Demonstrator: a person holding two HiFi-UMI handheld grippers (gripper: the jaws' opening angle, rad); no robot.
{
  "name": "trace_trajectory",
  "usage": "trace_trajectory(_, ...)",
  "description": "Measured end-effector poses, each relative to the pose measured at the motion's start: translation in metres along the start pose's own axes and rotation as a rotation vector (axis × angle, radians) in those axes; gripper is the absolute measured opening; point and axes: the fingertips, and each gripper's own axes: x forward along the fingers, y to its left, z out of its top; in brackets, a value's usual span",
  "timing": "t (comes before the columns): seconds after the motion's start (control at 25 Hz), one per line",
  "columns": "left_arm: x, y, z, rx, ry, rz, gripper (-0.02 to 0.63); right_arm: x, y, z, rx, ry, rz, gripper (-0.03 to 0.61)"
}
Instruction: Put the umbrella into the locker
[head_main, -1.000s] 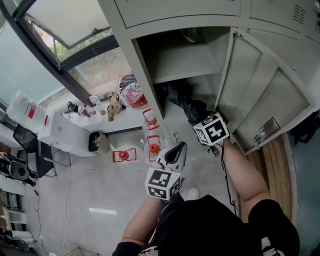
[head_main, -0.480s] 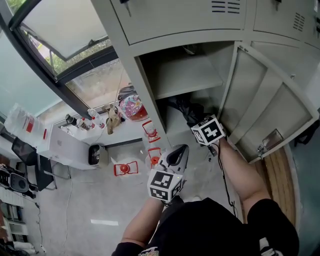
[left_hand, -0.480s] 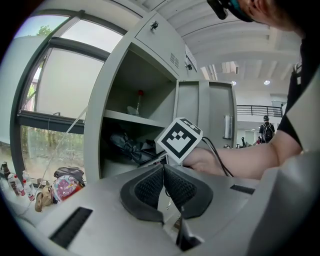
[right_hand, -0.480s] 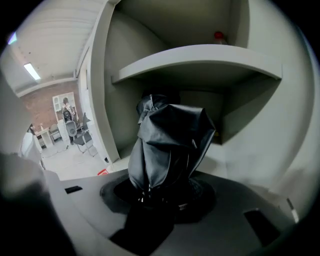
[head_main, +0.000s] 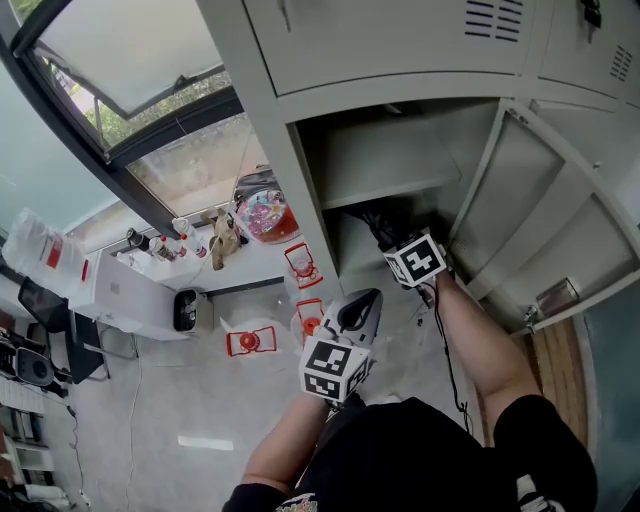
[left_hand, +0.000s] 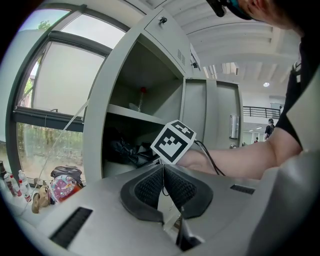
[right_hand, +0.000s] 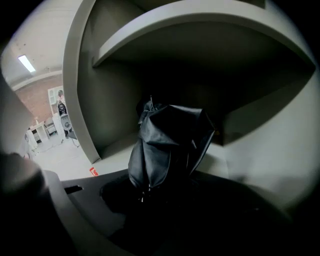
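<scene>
Right claw (right_hand: 165, 192) clamped on folded black umbrella (right_hand: 167, 142), which extends ahead into locker (right_hand: 86, 95) beneath shelf (right_hand: 200, 47). Left claw (left_hand: 163, 175) closed, empty.

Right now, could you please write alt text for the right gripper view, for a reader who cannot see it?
A folded black umbrella, clamped in the right gripper, points into an open grey locker. A grey shelf arches overhead, and the space behind the umbrella lies in deep shadow.
</scene>
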Motion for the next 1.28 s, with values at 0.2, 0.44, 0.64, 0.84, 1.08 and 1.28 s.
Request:
trace_trajectory(0.2, 0.009, 0.006, 0.001, -0.004, 0.004, -0.004, 0.017, 0.012, -0.009, 0.004, -0.021, 0.02, -0.019, 0.224)
trace_trajectory(0.44, 0.011, 0.012, 0.001, -0.004, 0.011, 0.003, 0.017, 0.025, -0.014, 0.007, -0.056, 0.036, -0.031, 0.225)
trace_trajectory(0.64, 0.007, 0.015, -0.002, -0.01, 0.014, 0.018, 0.017, 0.032, -0.014, 0.004, -0.067, 0.078, -0.028, 0.231)
trace_trajectory(0.84, 0.003, 0.016, -0.003, -0.013, 0.014, 0.027, 0.017, 0.036, -0.016, 0.005, -0.061, 0.07, -0.028, 0.239)
trace_trajectory(1.08, 0.003, 0.013, -0.003, -0.012, 0.011, 0.027, 0.017, 0.033, -0.022, 0.002, -0.061, 0.048, -0.078, 0.295)
trace_trajectory(1.28, 0.002, 0.01, -0.002, -0.015, 0.008, 0.028, 0.017, 0.03, -0.023, 0.004, -0.071, -0.008, -0.112, 0.313)
